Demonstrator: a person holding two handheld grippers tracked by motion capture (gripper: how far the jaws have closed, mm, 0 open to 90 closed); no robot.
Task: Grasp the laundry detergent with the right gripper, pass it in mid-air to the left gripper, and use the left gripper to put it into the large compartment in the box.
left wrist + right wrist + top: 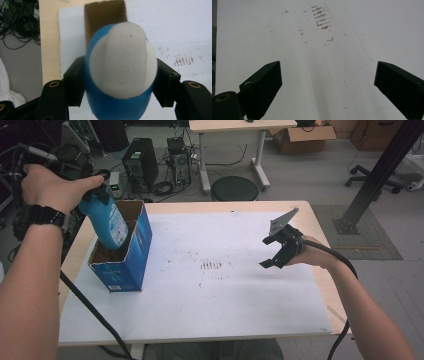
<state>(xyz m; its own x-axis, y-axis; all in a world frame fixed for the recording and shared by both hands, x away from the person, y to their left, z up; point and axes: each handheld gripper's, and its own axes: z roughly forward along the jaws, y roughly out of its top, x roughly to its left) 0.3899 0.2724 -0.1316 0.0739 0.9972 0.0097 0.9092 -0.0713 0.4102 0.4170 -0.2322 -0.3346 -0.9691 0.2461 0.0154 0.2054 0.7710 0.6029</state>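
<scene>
Currently the left gripper (100, 190), at the upper left of the high view, is clamping a blue bottle (107, 222) near its top, one black jaw pressing on each side. The bottle is hanging tilted, its lower end sitting inside the open top of a blue cardboard box (131, 260) at the left of the frame; whether the base is touching the box floor cannot be told. The box is standing on the white sheet (210, 305) covering the wooden table (325, 285), near the sheet's left edge.

In the left gripper view the bottle (120, 100) is filling the centre of the frame, its white cap (125, 57) facing the camera, and the jaws are gripping the blue body just below the cap. The brown inside of the box (102, 17) is showing above it at the upper middle of the frame.

At the right middle of the high view the right gripper (274, 257) is hovering above the sheet, well apart from the box, jaws standing wide and holding nothing. In the right gripper view its gripper (328, 82) is showing the two jaws far apart at the bottom corners, with bare sheet (324, 70) between them and a patch of brown marks (322, 17) at the top middle.
</scene>
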